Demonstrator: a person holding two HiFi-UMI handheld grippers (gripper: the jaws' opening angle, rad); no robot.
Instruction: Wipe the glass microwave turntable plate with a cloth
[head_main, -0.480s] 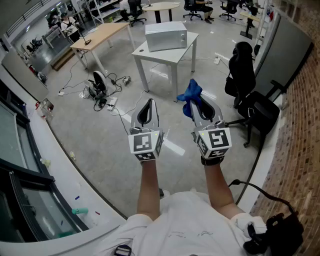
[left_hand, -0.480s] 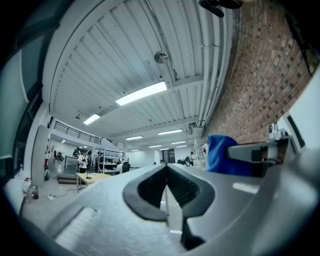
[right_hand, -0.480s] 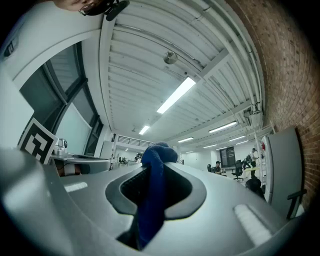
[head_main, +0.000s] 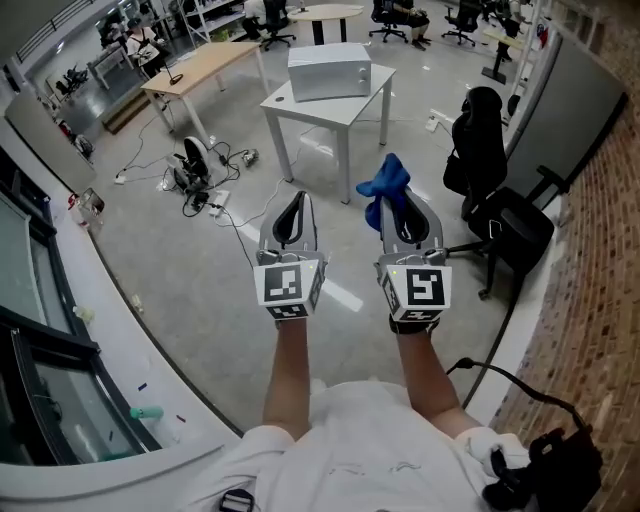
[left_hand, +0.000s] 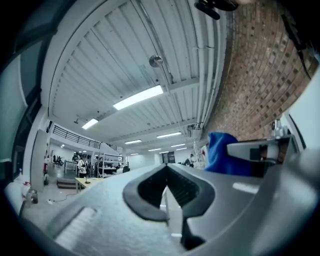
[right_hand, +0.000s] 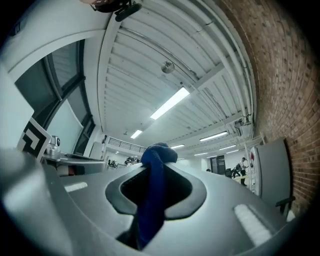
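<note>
A blue cloth (head_main: 384, 183) sticks out of my right gripper (head_main: 396, 203), whose jaws are shut on it; the cloth (right_hand: 153, 192) runs down between the jaws in the right gripper view. My left gripper (head_main: 292, 210) is held beside it at the same height, shut with nothing in it. From the left gripper view the cloth (left_hand: 222, 153) shows at the right. A silver microwave (head_main: 329, 70) stands on a white table (head_main: 350, 110) several steps ahead. No glass turntable plate is in sight. Both grippers point up and forward, well above the floor.
A black office chair (head_main: 495, 165) stands to the right near a brick wall (head_main: 590, 330). Cables and a floor device (head_main: 200, 170) lie left of the white table. A wooden table (head_main: 195, 72) is farther back left. A curved white ledge (head_main: 120, 330) and windows run along the left.
The whole view has shifted slightly; both grippers sit a little lower and closer together in the head view, the right one still holding the cloth.
</note>
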